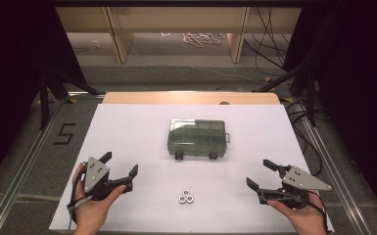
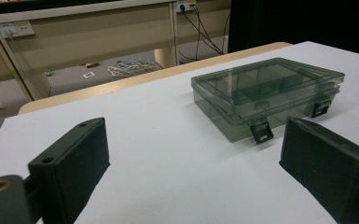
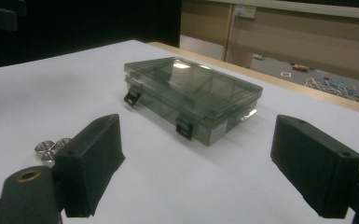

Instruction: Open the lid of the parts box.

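Note:
A smoky clear plastic compartment box [image 1: 197, 137] lies with its lid down and two black latches facing me, in the middle of the white table [image 1: 127, 132]. Three metal nuts [image 1: 185, 197] sit together near the front edge. My left gripper [image 1: 121, 169] rests at the front left, held in a hand, jaws wide apart with nothing between them. At the front right my right gripper [image 1: 261, 173] also stands open and empty. The box [image 2: 265, 95] lies ahead and to the right in the left gripper view. In the right gripper view the box [image 3: 191, 95] lies ahead, with the nuts [image 3: 50, 148] at the left.
The white table ends in a wooden strip [image 1: 191, 98] at the back. Beyond it are wooden posts [image 1: 117, 34], cables [image 1: 269, 44] and a floor with scattered bits. Metal rails [image 1: 323, 161] run along both sides, and dark curtains hang left and right.

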`<act>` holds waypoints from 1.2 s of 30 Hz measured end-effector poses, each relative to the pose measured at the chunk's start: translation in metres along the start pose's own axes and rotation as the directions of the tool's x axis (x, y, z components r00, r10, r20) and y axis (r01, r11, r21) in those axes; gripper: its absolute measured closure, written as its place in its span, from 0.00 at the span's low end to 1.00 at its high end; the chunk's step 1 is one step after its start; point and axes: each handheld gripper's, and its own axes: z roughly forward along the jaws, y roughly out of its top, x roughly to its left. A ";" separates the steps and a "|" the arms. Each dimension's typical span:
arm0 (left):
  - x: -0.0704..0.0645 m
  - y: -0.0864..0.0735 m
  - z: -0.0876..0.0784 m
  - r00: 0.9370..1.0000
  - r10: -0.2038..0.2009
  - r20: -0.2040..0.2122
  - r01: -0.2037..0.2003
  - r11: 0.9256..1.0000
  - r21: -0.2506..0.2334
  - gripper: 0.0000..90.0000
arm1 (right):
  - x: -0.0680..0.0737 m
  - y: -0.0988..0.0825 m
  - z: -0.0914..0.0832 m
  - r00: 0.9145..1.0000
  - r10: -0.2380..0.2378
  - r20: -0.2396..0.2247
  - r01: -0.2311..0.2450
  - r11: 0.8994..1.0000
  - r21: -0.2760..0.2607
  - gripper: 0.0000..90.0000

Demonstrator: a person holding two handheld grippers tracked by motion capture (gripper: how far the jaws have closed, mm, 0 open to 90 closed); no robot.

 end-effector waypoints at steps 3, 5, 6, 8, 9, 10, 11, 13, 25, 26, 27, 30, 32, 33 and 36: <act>0.000 0.000 0.002 1.000 -0.003 0.008 0.003 1.000 0.002 0.08 | -0.001 -0.001 0.000 1.000 0.002 0.007 -0.002 1.000 -0.010 0.19; 0.000 -0.001 0.002 1.000 -0.006 0.016 0.006 1.000 -0.003 0.09 | -0.002 -0.002 0.002 1.000 0.007 0.008 -0.007 1.000 0.000 0.19; 0.000 -0.001 0.002 1.000 -0.006 0.016 0.006 1.000 -0.003 0.09 | -0.002 -0.002 0.003 1.000 0.010 -0.002 -0.010 1.000 0.000 0.19; 0.000 -0.001 0.002 1.000 -0.010 0.023 0.010 1.000 -0.003 0.09 | -0.002 -0.002 0.003 1.000 0.012 0.004 -0.012 1.000 0.018 0.19; 0.001 -0.001 0.001 1.000 -0.015 0.024 0.015 1.000 -0.003 0.10 | -0.002 -0.002 0.003 1.000 0.008 0.006 -0.009 1.000 0.016 0.19; 0.001 -0.001 0.001 0.999 -0.018 0.028 0.018 1.000 -0.004 0.12 | -0.002 -0.002 0.003 1.000 0.005 0.014 -0.005 1.000 0.009 0.20; 0.001 -0.001 0.002 0.999 -0.023 0.034 0.023 1.000 -0.004 0.12 | -0.002 -0.002 0.003 1.000 0.005 0.014 -0.005 1.000 0.009 0.20; 0.000 -0.001 0.002 0.998 -0.032 0.059 0.032 0.999 -0.001 0.20 | -0.003 -0.001 0.004 1.000 -0.009 0.019 0.009 1.000 0.025 0.29; 0.002 -0.003 0.021 0.997 -0.045 0.066 0.040 0.997 0.070 0.99 | -0.022 0.004 0.018 0.996 -0.037 0.082 0.024 0.987 0.156 1.00; 0.004 -0.004 0.024 0.997 -0.057 0.060 0.052 0.995 0.079 1.00 | -0.024 0.004 0.023 0.997 -0.026 0.076 0.013 0.987 0.163 1.00; 0.007 -0.004 0.033 0.997 -0.056 0.058 0.050 0.994 0.100 1.00 | -0.026 0.005 0.026 0.996 -0.033 0.086 0.017 0.984 0.179 1.00; 0.006 -0.001 0.047 0.997 -0.038 0.060 0.030 0.992 0.121 1.00 | -0.034 0.006 0.039 0.996 -0.019 0.090 0.001 0.982 0.187 1.00; 0.005 -0.001 0.052 0.997 -0.031 0.065 0.022 0.991 0.130 1.00 | -0.036 0.007 0.043 0.996 -0.020 0.092 0.001 0.980 0.199 1.00; 0.002 0.000 0.059 0.998 -0.017 0.064 0.008 0.990 0.139 1.00 | -0.039 0.006 0.049 0.996 -0.021 0.091 0.003 0.982 0.190 1.00; -0.004 0.002 0.083 0.997 0.010 0.080 -0.023 0.986 0.166 1.00 | -0.046 0.006 0.066 0.996 -0.004 0.090 -0.015 0.978 0.206 1.00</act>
